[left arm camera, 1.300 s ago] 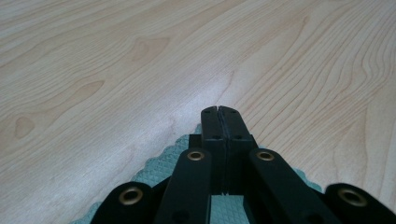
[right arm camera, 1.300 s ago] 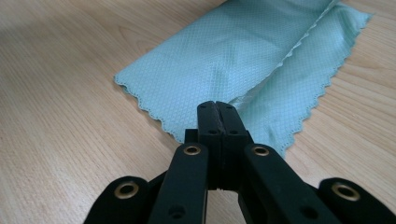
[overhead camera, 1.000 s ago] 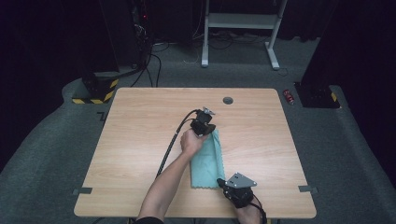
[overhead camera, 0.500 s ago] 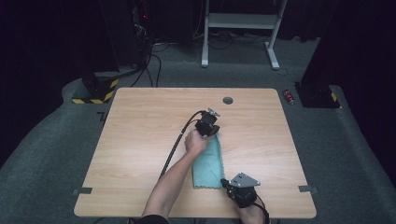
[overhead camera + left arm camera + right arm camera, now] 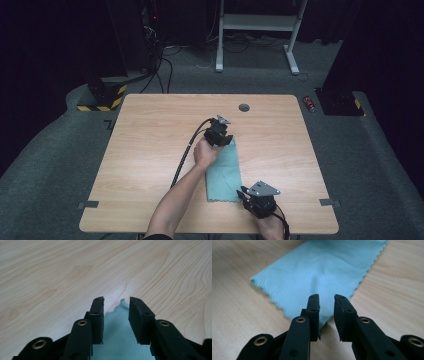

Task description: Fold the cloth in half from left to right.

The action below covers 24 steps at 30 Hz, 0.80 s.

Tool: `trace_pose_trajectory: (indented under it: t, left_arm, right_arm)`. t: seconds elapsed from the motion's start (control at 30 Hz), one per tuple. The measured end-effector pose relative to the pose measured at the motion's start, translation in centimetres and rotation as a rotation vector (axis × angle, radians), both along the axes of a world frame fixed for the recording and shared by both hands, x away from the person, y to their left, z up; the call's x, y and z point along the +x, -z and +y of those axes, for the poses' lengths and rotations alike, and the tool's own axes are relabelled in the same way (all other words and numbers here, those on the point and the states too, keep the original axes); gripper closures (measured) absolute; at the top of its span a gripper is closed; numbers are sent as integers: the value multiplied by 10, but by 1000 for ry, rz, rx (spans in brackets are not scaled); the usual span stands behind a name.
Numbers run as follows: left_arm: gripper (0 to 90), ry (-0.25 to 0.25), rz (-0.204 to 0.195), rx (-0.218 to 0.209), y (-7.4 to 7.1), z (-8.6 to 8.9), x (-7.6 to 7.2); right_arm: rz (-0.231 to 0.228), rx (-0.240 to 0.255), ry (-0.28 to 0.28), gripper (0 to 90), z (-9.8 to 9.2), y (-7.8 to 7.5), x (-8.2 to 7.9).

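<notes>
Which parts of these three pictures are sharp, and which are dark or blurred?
High view: the light wooden table is evenly lit, the room behind it dark. Left gripper view: wood grain sharp, near jaws soft. Right gripper view: the teal woven cloth shows its weave, blurring toward the far corner.

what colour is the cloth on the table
The thin woven cloth with zigzag-cut edges is light teal, clearest in the right gripper view.

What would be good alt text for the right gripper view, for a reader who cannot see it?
Two black jaws of the right gripper stand slightly apart, having just been opening, over the near corner of a light blue-green cloth. The cloth lies flat on a pale wooden table, its zigzag-cut edges visible.
</notes>
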<state>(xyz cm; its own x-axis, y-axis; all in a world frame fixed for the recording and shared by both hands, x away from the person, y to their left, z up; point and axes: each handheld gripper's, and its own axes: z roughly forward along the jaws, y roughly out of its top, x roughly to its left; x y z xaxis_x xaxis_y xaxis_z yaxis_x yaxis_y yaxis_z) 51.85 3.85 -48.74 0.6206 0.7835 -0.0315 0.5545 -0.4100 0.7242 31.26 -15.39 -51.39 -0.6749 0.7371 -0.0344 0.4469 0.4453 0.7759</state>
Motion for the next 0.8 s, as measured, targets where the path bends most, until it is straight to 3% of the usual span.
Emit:
trace_pose_trajectory:
  t: [0.1,0.2,0.33,0.43,0.57,0.67,0.8]
  left_arm:
    - [590,-3,-7,-4,-1,13,-14]
    - [566,6,-18,41,1,24,-29]
    - [554,-1,-15,42,5,37,-43]
    - [569,-11,-19,83,9,44,-45]
    - [579,-37,-9,88,13,52,-42]
    - [579,-44,-10,111,17,54,-40]
    - [578,-64,3,111,21,58,-42]
  right_arm:
    - [13,3,-12,739,2,-2,15]
    - [23,-8,-21,720,8,-3,30]
    - [43,-17,-27,692,16,-3,49]
    - [58,-10,-33,688,18,-1,54]
    - [67,-52,-42,671,19,4,55]
    - [66,-60,-48,656,19,5,54]
    - [63,-63,-49,640,18,5,53]
